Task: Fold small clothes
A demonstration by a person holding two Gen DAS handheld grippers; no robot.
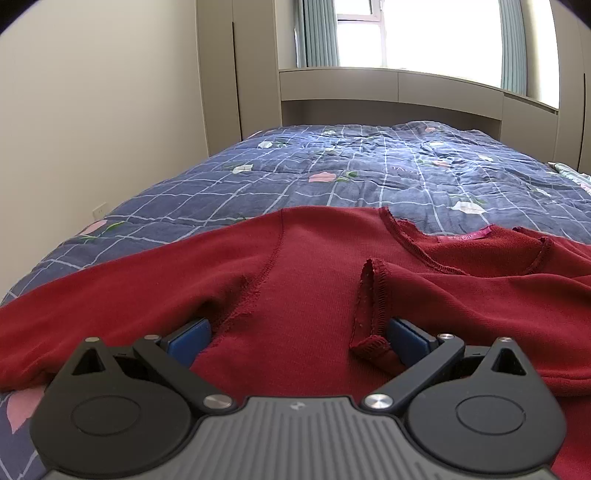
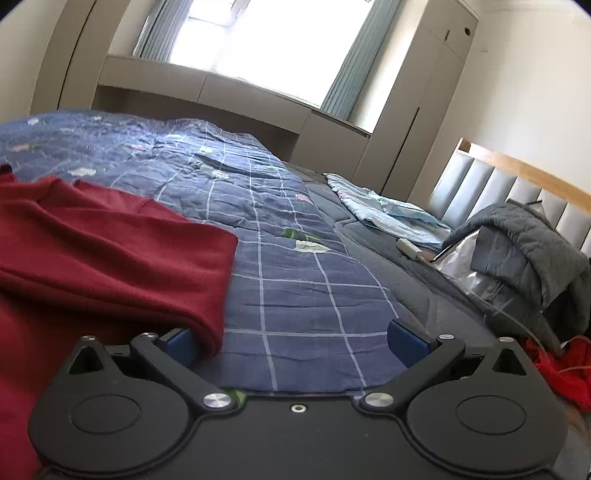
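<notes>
The right gripper (image 2: 295, 341) sits low over a blue checked quilt (image 2: 295, 280), its jaws spread wide. A red top (image 2: 103, 243) lies at the left, its folded edge against the left finger (image 2: 177, 341). A grey jacket (image 2: 524, 243) is heaped near the headboard (image 2: 491, 177).

Both views are taken low and close over the bed, facing the window (image 1: 417, 33). The left view is centred on the red garment (image 1: 295, 280); the right is angled toward the headboard (image 2: 517, 184). Garment and quilt (image 2: 288, 280) are shared.
</notes>
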